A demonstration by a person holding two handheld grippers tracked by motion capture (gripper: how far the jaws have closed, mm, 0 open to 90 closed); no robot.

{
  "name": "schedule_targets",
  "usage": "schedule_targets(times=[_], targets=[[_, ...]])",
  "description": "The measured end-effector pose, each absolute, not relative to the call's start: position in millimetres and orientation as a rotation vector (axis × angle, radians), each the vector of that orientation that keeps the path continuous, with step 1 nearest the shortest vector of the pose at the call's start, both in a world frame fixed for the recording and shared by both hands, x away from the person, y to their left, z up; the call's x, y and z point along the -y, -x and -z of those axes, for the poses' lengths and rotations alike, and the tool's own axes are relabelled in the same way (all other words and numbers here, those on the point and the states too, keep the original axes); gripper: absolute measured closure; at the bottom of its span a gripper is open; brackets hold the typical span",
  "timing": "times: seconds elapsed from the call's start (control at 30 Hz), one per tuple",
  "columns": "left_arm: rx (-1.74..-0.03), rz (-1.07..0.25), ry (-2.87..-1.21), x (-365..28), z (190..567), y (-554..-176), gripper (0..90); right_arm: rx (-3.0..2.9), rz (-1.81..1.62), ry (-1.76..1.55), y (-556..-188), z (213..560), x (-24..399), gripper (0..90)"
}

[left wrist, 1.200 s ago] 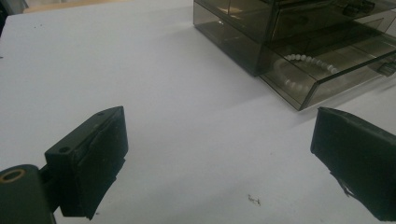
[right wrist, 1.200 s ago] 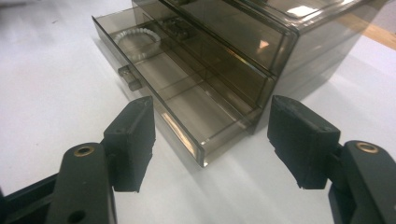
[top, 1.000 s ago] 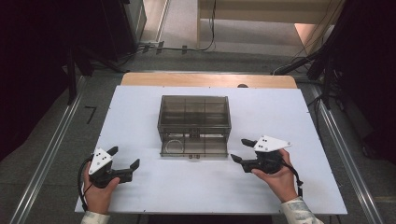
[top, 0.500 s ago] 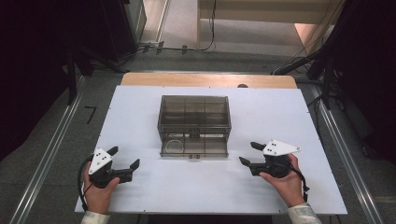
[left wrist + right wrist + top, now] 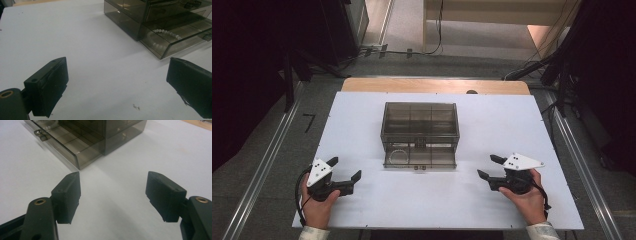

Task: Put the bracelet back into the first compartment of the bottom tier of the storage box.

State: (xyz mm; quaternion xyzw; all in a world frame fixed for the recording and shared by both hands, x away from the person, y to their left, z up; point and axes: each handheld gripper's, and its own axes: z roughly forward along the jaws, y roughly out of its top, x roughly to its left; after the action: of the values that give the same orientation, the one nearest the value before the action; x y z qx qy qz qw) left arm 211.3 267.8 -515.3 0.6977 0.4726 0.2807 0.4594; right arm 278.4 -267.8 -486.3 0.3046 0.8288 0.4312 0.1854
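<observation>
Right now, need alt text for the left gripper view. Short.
A smoky clear drawer box sits at upper right on a white table, its bottom drawer pulled out with a white bead bracelet lying inside. The left tongs frame the foreground, jaws wide apart, nothing between them.

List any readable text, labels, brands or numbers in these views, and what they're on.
None readable.
Smoked translucent plastic drawer box: no label or print visible.
White bead bracelet in its open bottom drawer: plain beads.
White tabletop: blank.
Grey three-cornered plates on the left gripper and right gripper: only dark dots, no characters.
</observation>
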Motion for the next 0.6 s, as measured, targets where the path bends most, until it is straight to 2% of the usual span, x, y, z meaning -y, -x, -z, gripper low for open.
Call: schedule_targets(times=[0.6], targets=[[-1.164,-0.692,-1.717,-268,515,-211,4.6,-2.269,-1.147,-0.965,-278,494,302,18.8]])
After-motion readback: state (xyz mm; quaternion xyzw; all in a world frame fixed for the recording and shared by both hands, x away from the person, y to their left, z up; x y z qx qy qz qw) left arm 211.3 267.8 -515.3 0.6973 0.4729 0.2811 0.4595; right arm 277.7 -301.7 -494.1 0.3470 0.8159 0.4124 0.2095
